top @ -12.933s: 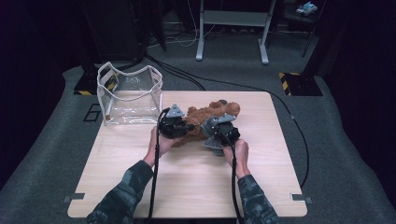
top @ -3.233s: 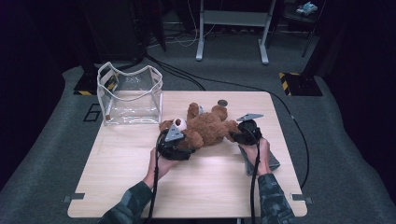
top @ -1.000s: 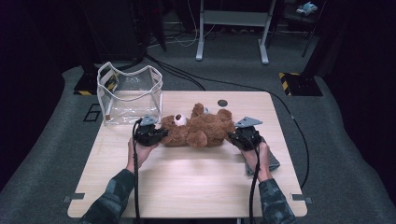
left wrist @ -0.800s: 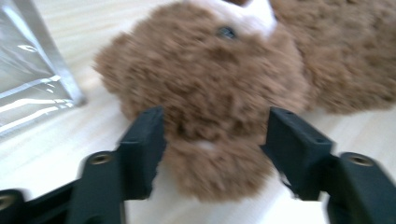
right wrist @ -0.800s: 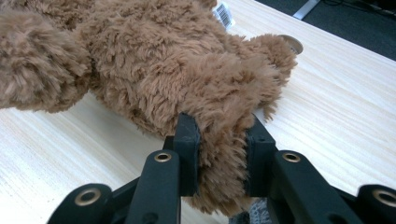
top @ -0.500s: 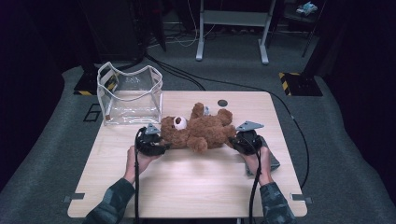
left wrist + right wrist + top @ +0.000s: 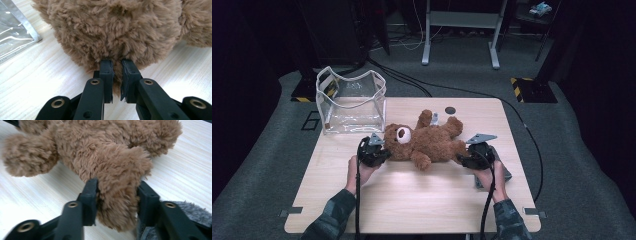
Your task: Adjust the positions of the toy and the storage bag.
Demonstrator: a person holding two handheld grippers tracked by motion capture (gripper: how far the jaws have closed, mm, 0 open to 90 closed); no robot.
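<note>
A brown teddy bear (image 7: 432, 142) lies on its back across the middle of the wooden table (image 7: 412, 200), head to the left. My left gripper (image 7: 381, 152) is at its head. In the left gripper view its jaws have just been closing and now pinch a tuft of the head's fur (image 7: 112, 30), the left gripper (image 7: 116, 62) almost fully shut. My right gripper (image 7: 462, 159) is at the bear's right end. Its jaws have just been opening, but the bear's leg (image 7: 117, 195) still fills the gap, with both pads of the right gripper (image 7: 118, 182) pressed into the fur.
A clear plastic bag (image 7: 352, 102) stands open at the table's back left, close to the bear's head. A small dark disc (image 7: 450, 110) lies behind the bear. A grey furry item (image 7: 190, 207) lies under my right gripper near the table's right edge.
Over the last second both grippers and the bear have slid slightly toward the near edge, and the bear's head has rolled so that its muzzle faces up.
</note>
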